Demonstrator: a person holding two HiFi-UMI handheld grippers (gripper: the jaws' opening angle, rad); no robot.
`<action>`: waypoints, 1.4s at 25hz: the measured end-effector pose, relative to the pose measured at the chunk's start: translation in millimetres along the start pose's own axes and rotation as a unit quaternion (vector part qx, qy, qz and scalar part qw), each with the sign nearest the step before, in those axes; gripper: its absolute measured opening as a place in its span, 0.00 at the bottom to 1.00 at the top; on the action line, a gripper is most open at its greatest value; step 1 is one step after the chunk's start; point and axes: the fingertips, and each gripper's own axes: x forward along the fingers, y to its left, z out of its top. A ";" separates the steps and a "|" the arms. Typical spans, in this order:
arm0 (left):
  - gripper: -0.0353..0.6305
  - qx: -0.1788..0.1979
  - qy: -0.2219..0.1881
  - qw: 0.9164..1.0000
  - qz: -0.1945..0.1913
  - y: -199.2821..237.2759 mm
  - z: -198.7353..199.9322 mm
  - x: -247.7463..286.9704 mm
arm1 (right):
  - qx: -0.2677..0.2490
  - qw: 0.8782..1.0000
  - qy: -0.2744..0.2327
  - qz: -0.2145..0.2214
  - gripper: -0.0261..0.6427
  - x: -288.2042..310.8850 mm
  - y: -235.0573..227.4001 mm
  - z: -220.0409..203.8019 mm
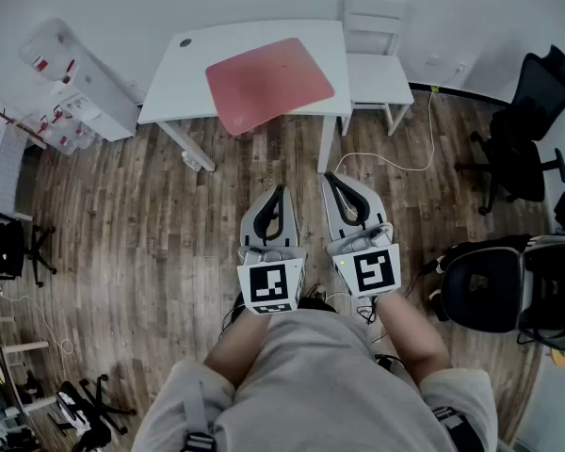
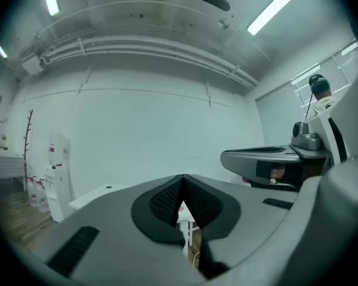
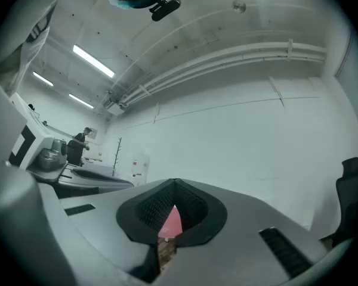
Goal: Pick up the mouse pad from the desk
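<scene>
A large red mouse pad [image 1: 268, 84] lies on the white desk [image 1: 179, 73], its near edge hanging a little over the desk's front. In the head view both grippers are held side by side close to the person's body, well short of the desk, pointing level toward it. The left gripper [image 1: 281, 190] is shut with nothing in it, and so is the right gripper [image 1: 331, 179]. In the right gripper view a sliver of the red mouse pad [image 3: 172, 222] shows through the gap behind the closed jaws. The left gripper view shows a desk leg [image 2: 185, 226] there.
A white chair [image 1: 375, 55] stands right of the desk. A white cable [image 1: 424, 149] trails over the wooden floor. Black office chairs [image 1: 518, 149] stand at right. A white water dispenser [image 1: 80, 78] leans at left, with clutter [image 1: 75, 408] along the left edge.
</scene>
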 end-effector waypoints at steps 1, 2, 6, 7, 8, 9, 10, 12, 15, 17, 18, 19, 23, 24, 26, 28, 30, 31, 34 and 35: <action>0.06 0.002 0.004 1.000 -0.002 -0.8 -4.1 3.0 | 0.000 1.000 -0.001 0.000 0.10 2.5 -2.0 -3.3; 0.06 0.004 0.008 1.000 -0.004 -1.4 -8.3 5.8 | 0.001 1.000 -0.002 0.000 0.10 4.7 -3.6 -6.9; 0.07 0.002 0.029 1.000 -0.010 1.9 -27.5 16.3 | 0.001 1.000 0.007 0.001 0.10 13.2 -4.1 -22.2; 0.06 0.001 0.033 0.999 -0.009 5.6 -31.5 20.4 | -0.002 1.000 0.011 0.001 0.10 17.4 -3.8 -25.4; 0.07 0.000 0.037 0.999 -0.007 9.8 -35.1 25.2 | -0.005 1.000 0.015 0.002 0.10 22.2 -3.4 -28.7; 0.07 -0.002 0.039 0.999 -0.005 13.8 -38.6 30.5 | -0.008 1.000 0.020 0.004 0.10 27.0 -2.9 -32.2; 0.07 -0.004 0.042 0.999 -0.003 17.1 -42.2 36.5 | -0.012 1.000 0.026 0.007 0.10 31.7 -2.7 -36.5; 0.07 -0.007 0.048 0.999 0.000 21.4 -49.3 51.1 | -0.024 0.999 0.045 0.018 0.10 42.0 -4.2 -46.8; 0.07 -0.009 0.062 0.998 -0.006 28.6 -59.6 75.2 | -0.040 0.996 0.067 0.030 0.10 65.0 -10.3 -58.7; 0.07 -0.012 0.074 0.997 -0.013 38.1 -68.3 86.9 | -0.045 0.995 0.076 0.038 0.10 81.3 -10.2 -63.3; 0.07 -0.014 0.079 0.997 -0.014 44.9 -73.2 90.7 | -0.045 0.995 0.083 0.042 0.10 88.6 -8.2 -66.4; 0.07 -0.016 0.083 0.996 -0.013 53.2 -77.5 94.4 | -0.044 0.994 0.092 0.045 0.10 96.2 -5.9 -69.6; 0.07 -0.020 0.085 0.996 -0.007 88.8 -83.6 116.2 | -0.032 0.992 0.108 0.056 0.10 135.7 -2.5 -75.9; 0.07 -0.023 0.086 0.996 -0.008 96.1 -85.3 122.9 | -0.030 0.991 0.114 0.057 0.10 146.1 -2.5 -78.7; 0.07 -0.032 0.091 0.995 -0.011 110.3 -90.7 136.1 | -0.028 0.990 0.124 0.059 0.10 167.1 -1.2 -86.5; 0.07 -0.042 0.098 0.994 -0.013 123.0 -99.0 147.3 | -0.030 0.987 0.144 0.069 0.10 185.3 2.8 -98.0; 0.07 -0.053 0.111 0.992 -0.016 131.8 -111.8 156.3 | -0.032 0.982 0.169 0.082 0.10 198.3 6.6 -112.7; 0.07 -0.060 0.119 0.991 -0.017 135.1 -119.0 159.7 | -0.029 0.979 0.180 0.087 0.10 202.8 7.9 -120.1; 0.07 -0.070 0.141 0.987 -0.014 143.0 -141.3 163.7 | -0.019 0.973 0.209 0.097 0.10 209.1 10.8 -139.0; 0.07 -0.072 0.151 0.986 -0.011 146.1 -152.0 164.2 | -0.024 0.971 0.217 0.097 0.10 212.1 11.9 -144.1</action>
